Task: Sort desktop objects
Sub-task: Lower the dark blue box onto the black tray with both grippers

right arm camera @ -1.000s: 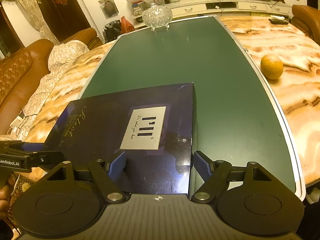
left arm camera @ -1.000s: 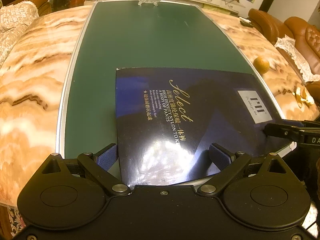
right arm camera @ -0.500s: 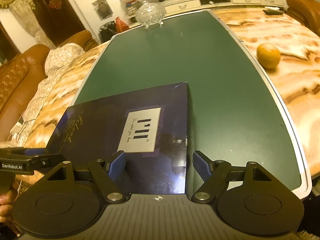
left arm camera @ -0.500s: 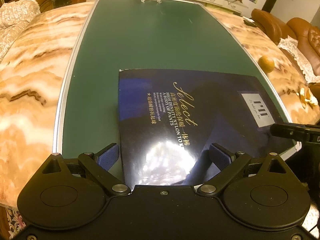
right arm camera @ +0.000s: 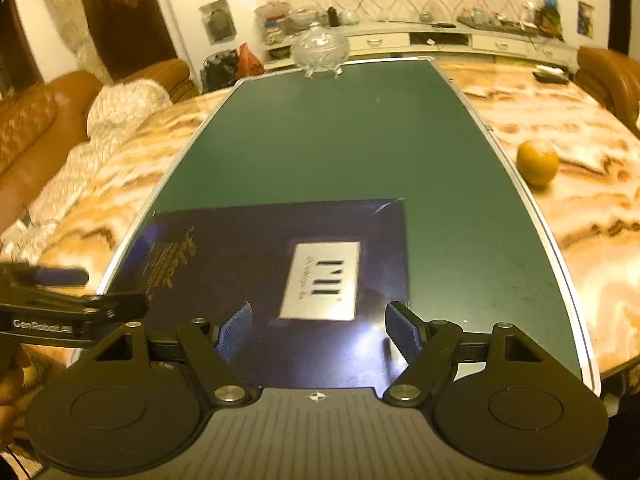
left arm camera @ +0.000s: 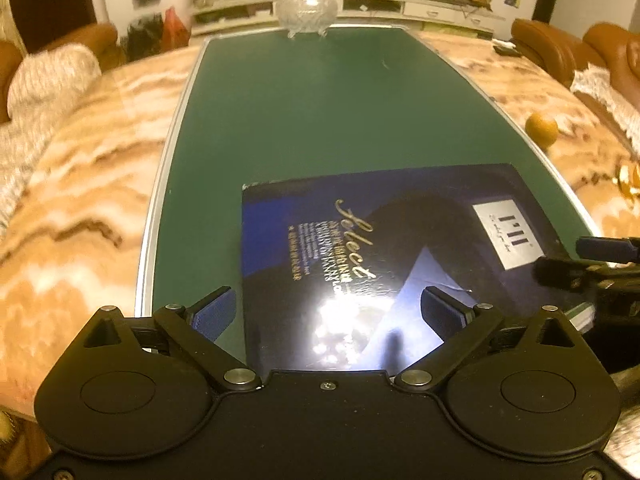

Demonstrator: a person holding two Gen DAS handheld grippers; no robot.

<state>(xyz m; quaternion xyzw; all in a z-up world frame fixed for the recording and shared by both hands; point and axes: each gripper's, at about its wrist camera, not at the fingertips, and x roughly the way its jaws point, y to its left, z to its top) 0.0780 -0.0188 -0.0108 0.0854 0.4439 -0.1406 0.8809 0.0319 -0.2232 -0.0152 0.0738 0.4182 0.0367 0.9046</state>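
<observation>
Dark blue box [left arm camera: 400, 248] flat on green mat [left arm camera: 320, 120], under both grippers, left gripper [left arm camera: 328, 312] and right gripper [right arm camera: 316, 332] spread apart

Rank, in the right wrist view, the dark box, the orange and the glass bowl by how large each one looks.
1. Dark box, by far the largest.
2. Glass bowl.
3. Orange.
The bowl looks only slightly wider than the orange, and it stands much farther from the camera, so their true order is unsure.

Marble table [left arm camera: 80, 184] — green panel [left arm camera: 320, 120], box [left arm camera: 380, 248], orange [left arm camera: 541, 129], glass bowl [left arm camera: 307, 12].
</observation>
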